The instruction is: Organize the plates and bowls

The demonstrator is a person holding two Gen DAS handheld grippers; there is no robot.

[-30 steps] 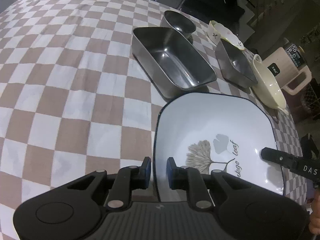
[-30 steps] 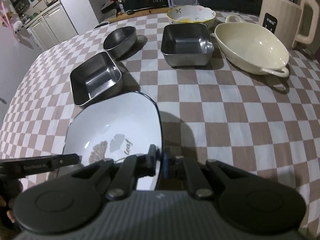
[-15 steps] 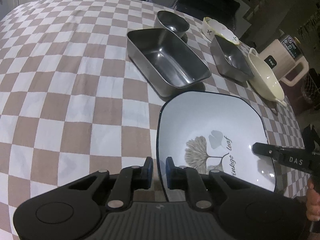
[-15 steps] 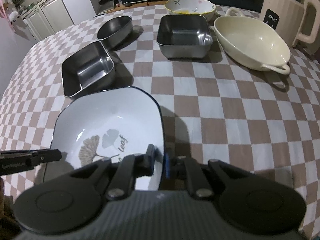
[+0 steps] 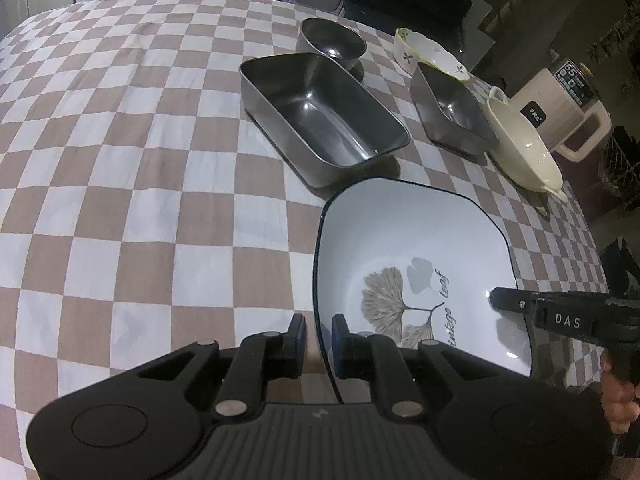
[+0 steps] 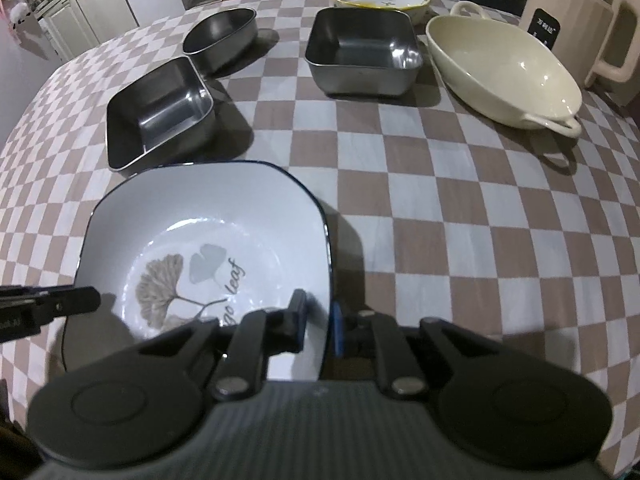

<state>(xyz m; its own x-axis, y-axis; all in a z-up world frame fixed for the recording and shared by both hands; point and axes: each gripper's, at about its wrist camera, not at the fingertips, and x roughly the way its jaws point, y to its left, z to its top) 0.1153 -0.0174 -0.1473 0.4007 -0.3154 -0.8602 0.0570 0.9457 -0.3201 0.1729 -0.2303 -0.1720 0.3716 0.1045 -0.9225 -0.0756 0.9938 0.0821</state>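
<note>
A white square plate point(image 5: 420, 240) with a dark rim and a ginkgo leaf print is held between both grippers, just above the checkered tablecloth. My left gripper point(image 5: 319, 338) is shut on its left rim. My right gripper point(image 6: 319, 320) is shut on its right rim; the plate also shows in the right wrist view point(image 6: 208, 232). A rectangular steel pan point(image 5: 324, 116), a round steel bowl point(image 5: 332, 42), a square steel dish point(image 5: 452, 108), a cream two-handled dish point(image 5: 524, 148) and a flowered bowl point(image 5: 428, 54) stand beyond it.
A beige electric kettle point(image 6: 576, 28) stands at the table's far right corner. The checkered tablecloth point(image 5: 120, 160) stretches to the left of the dishes. The table edge point(image 5: 592, 240) runs close on the right.
The plate and both grippers have drawn back toward me, away from the steel pan, and the plate sits lower and flatter over the cloth.
</note>
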